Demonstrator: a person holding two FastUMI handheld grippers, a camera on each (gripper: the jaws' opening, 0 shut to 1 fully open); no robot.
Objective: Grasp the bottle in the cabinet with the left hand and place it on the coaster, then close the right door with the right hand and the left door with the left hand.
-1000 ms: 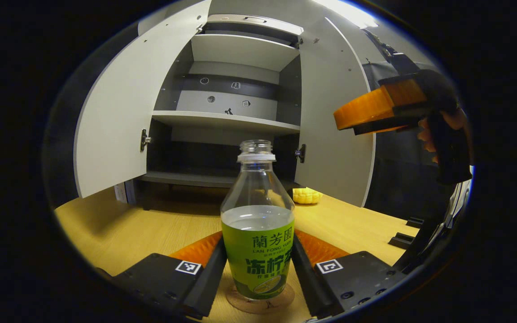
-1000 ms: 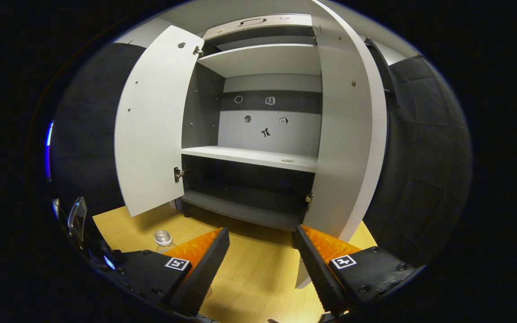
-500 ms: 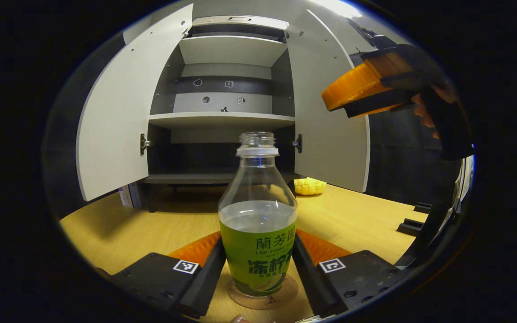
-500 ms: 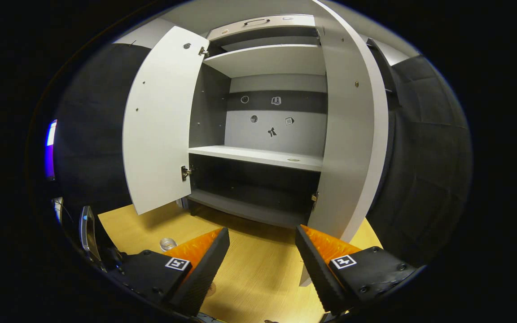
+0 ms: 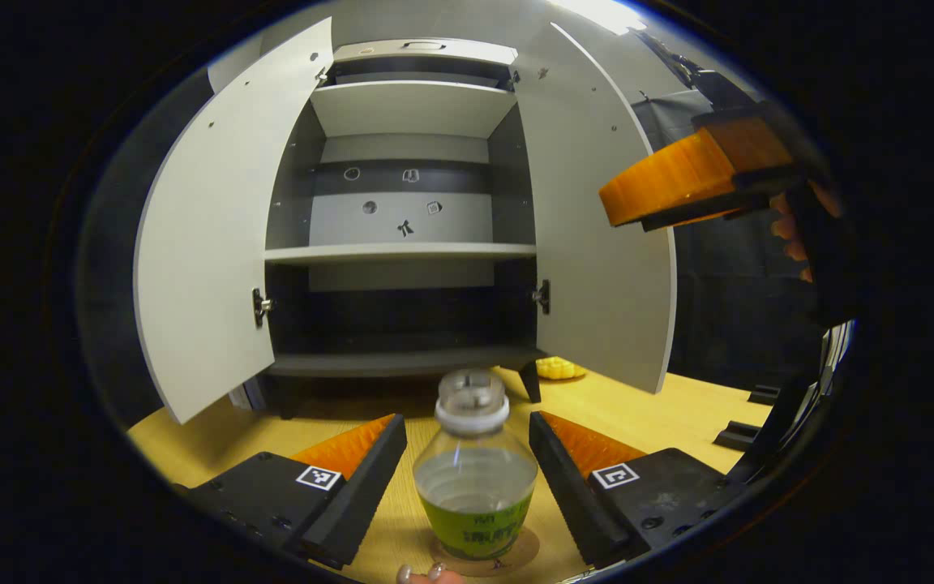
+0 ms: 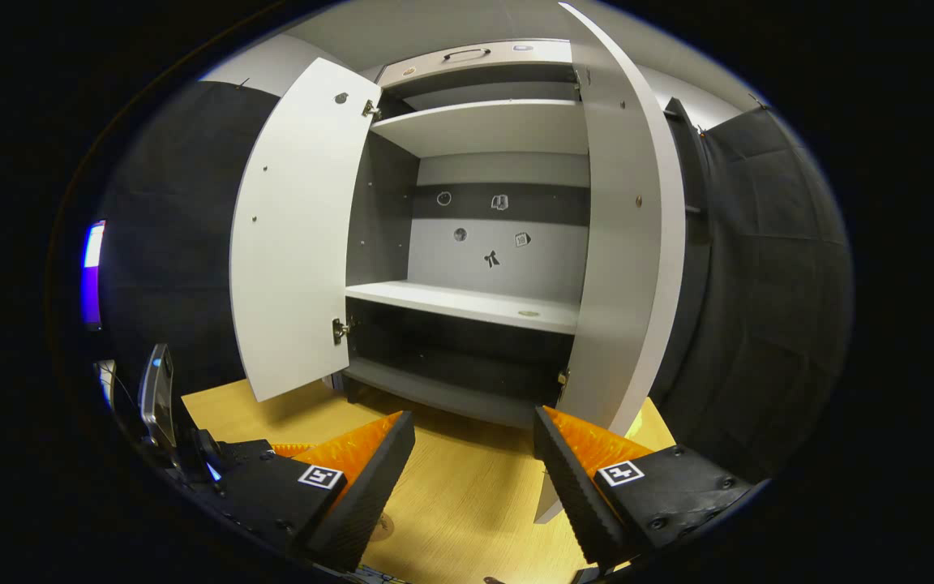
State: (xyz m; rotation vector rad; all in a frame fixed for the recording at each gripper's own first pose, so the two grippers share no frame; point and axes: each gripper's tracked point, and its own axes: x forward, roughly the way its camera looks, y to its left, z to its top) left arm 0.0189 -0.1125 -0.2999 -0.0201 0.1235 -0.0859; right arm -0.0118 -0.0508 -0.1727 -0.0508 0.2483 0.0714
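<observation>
A clear bottle [image 5: 473, 478] with a green label and no cap stands upright on a round coaster [image 5: 520, 557] on the wooden table. My left gripper [image 5: 467, 422] is open, with a finger on each side of the bottle and a gap to both. The grey cabinet has its left door [image 5: 207, 227] and right door [image 5: 605, 243] swung wide, and its shelves are bare. My right gripper [image 5: 621, 201], held by a hand, hovers high beside the right door's edge. In the right gripper view, that gripper [image 6: 473, 422] is open and empty, facing the right door [image 6: 625, 243] and left door [image 6: 297, 235].
A small yellow object [image 5: 556, 367] lies on the table [image 5: 678, 414] by the cabinet's right foot. Black blocks [image 5: 739, 434] sit near the table's right side. A person's fingertips [image 5: 422, 574] show at the bottom edge, in front of the coaster.
My left gripper's fingers have spread off the bottle and the gripper has risen, so the bottle sits lower in its view. The right gripper has drifted slightly nearer the cabinet.
</observation>
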